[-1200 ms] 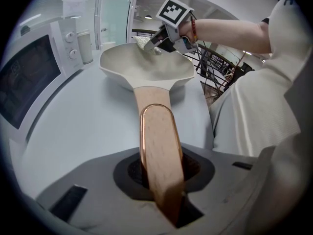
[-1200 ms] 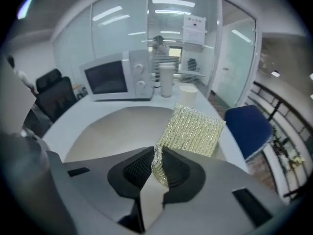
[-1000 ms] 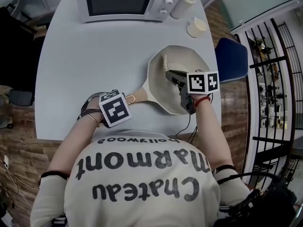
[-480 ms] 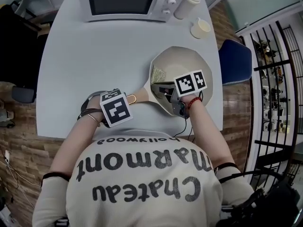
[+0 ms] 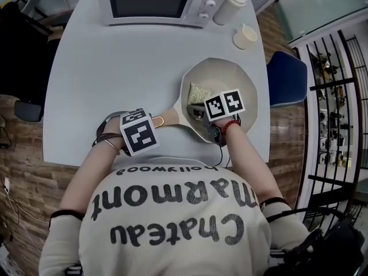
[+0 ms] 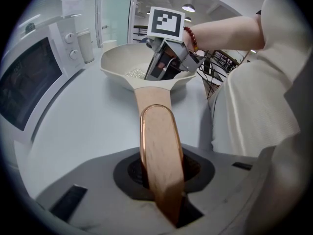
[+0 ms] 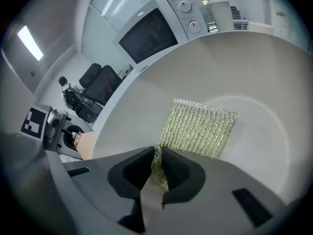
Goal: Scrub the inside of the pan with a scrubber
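Pan (image 5: pixel 244 76) sits on the tabletop (image 5: pixel 103 85) close to the right edge, with its wooden handle (image 6: pixel 159 141) pointing toward the near-left corner. Left gripper (image 6: pixel 164 190): jaws partly closed, clamped on the handle's end. Right gripper (image 7: pixel 157 173): jaws pinched tight on one edge of the yellow-green mesh scrubber (image 7: pixel 198 129). The rest of the scrubber lies flat on the pan floor, on the handle side.

Right gripper (image 7: pixel 157 168) jaws pinch scrubber (image 7: pixel 198 127) edge; scrubber flat inside pan (image 7: pixel 254 82).
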The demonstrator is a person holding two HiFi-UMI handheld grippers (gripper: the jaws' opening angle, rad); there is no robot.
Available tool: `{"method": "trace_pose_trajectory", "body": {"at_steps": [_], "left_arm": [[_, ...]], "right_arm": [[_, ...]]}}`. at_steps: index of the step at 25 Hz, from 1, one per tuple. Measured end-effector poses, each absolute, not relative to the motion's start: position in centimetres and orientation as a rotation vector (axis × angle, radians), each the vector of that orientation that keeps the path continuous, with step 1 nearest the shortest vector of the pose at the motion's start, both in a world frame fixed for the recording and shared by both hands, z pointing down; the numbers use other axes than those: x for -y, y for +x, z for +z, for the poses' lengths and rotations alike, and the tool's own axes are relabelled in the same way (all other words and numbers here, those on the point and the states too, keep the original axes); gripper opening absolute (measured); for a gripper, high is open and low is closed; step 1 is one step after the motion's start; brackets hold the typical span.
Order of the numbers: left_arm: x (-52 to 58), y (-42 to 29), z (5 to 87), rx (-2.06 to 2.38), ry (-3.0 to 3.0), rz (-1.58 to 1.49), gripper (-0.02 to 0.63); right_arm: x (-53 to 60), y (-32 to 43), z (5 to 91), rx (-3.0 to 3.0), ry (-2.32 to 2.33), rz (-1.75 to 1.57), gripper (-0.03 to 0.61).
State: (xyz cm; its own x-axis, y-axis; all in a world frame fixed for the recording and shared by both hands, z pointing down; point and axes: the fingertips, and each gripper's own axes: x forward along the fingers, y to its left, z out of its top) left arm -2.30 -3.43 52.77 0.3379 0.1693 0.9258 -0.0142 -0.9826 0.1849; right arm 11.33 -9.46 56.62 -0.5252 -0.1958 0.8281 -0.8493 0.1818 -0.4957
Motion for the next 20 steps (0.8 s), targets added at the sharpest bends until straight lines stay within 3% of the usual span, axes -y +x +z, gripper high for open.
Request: {"method": "trace_pose_trajectory", "body": {"at_steps": [20], "left_arm": [[3.3,-2.4,52.8,-0.156,2.432,1.707,0.098]], "right_arm": [[7.7,16.8,57.2,1.521,1.02,1.107,0.052]]}}
